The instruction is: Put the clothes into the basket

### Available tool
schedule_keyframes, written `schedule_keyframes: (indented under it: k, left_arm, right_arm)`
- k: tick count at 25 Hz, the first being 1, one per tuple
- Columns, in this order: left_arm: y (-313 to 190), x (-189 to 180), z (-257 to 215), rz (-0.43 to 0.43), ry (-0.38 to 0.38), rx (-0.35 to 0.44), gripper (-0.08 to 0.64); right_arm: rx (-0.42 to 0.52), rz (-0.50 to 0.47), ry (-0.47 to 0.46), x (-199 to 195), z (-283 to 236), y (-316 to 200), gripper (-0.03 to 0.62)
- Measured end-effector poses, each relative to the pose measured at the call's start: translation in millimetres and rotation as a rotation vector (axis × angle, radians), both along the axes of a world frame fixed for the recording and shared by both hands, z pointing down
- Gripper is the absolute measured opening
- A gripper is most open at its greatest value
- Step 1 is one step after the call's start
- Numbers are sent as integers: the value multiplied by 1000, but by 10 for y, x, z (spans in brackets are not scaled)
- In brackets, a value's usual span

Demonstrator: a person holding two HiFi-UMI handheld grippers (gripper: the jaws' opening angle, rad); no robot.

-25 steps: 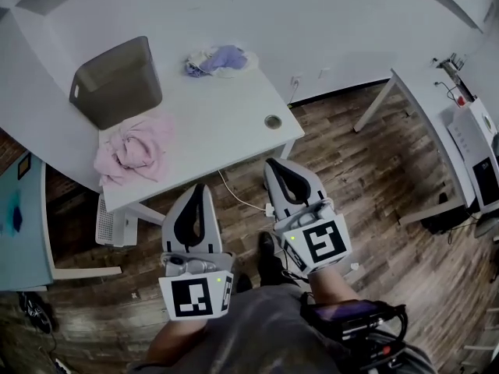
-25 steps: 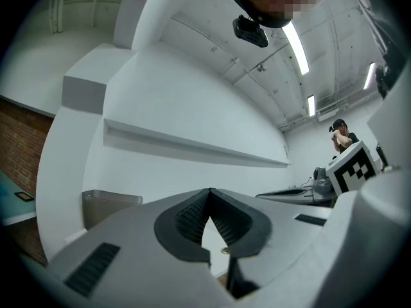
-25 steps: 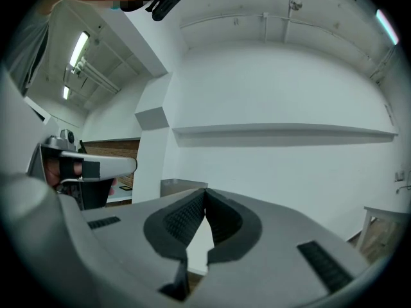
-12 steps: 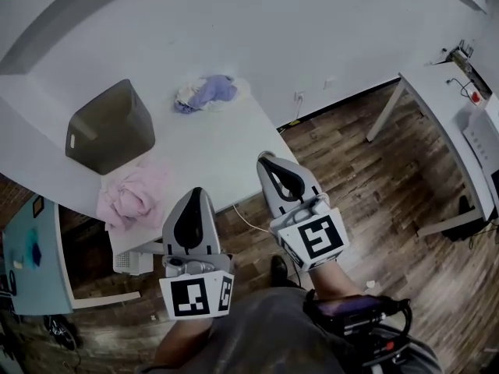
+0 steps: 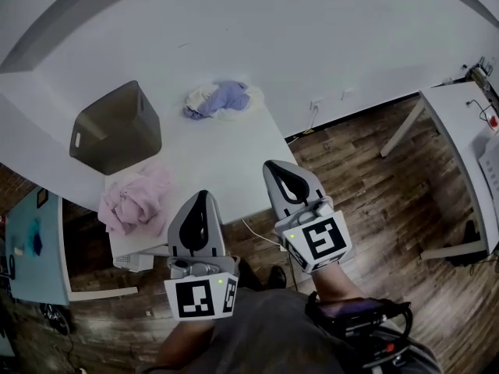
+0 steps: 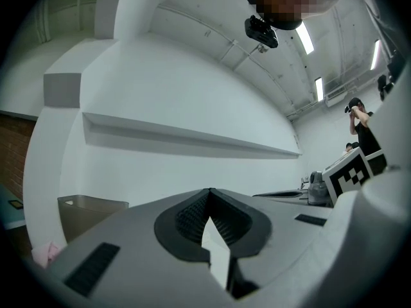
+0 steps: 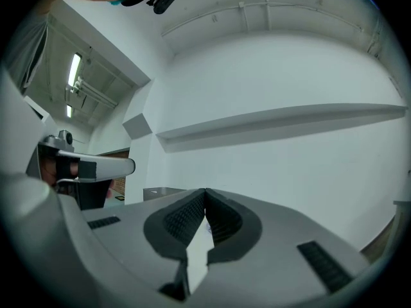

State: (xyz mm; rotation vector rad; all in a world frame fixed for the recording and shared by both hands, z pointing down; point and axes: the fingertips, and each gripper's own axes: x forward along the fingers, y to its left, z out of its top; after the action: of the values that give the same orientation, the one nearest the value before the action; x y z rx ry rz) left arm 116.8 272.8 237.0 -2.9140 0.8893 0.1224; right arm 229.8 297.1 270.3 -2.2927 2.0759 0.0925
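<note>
A grey basket [image 5: 117,126] stands at the far left of the white table [image 5: 210,150]. A pink garment [image 5: 136,199] lies crumpled near the table's front left corner. A purple and white bundle of clothes [image 5: 219,99] sits at the back by the wall. My left gripper [image 5: 197,199] is shut and empty, held at the table's front edge. My right gripper [image 5: 281,170] is also shut and empty, at the front right corner. In the left gripper view the basket [image 6: 87,212] and a bit of pink cloth [image 6: 43,254] show low left, behind the closed left gripper [image 6: 209,191].
Wooden floor [image 5: 366,170] spreads to the right. A second white table [image 5: 456,123] stands at the far right. A teal surface [image 5: 31,244] lies left of the table. A cable [image 5: 261,236] hangs under the table's front edge. Another person [image 6: 361,124] stands far off.
The view has shifted; the table now sits a little higher and rightwards in frame. Both grippers stay shut, low in front of the table's edge.
</note>
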Motion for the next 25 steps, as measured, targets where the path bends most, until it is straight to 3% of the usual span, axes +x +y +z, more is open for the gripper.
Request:
schedule_keyframes:
  k: [9,19,25]
  left_arm:
    - [-593,95,155,-52,5,-42,9]
    - [-1610,417,544,-23,1,-160,9]
    - [-2304,634,668,-10,1,-187,9]
  right_arm:
    - [-63,-29,-5,132,164,-567,6]
    - [-113,-39,-9,391,492,-1497,6]
    - [-146,-23,-4,603,603,-2164,6]
